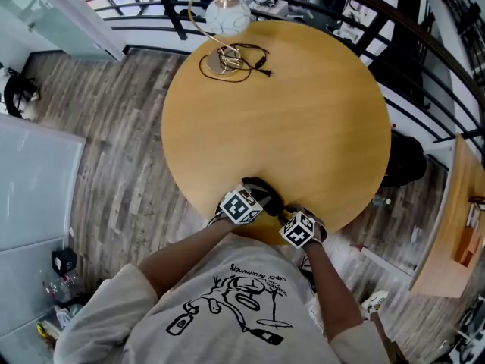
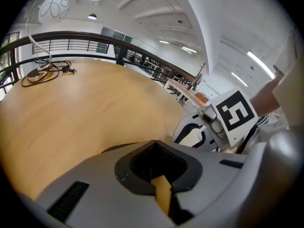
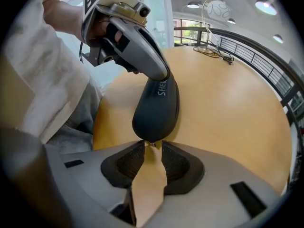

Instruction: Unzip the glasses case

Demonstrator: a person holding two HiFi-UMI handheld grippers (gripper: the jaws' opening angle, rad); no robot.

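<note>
The black glasses case (image 3: 156,107) lies on the round wooden table (image 1: 303,120) at its near edge, also in the head view (image 1: 263,190). My left gripper (image 3: 142,56) comes down on the case's far end with its tips on the top; in its own view the jaws (image 2: 154,146) are closed together, with only a dark sliver of the case (image 2: 111,149) showing beyond them. At the case's near end my right gripper (image 3: 152,145) is open a narrow gap. The small zipper pull (image 3: 151,143) sits between its tips, and the pads do not touch it.
A lamp with a white globe (image 1: 227,14) and its coiled black cord (image 1: 233,61) stand at the table's far side. A dark railing (image 1: 424,44) curves behind the table. A second wooden table (image 1: 455,226) stands to the right, over a wood floor (image 1: 114,165).
</note>
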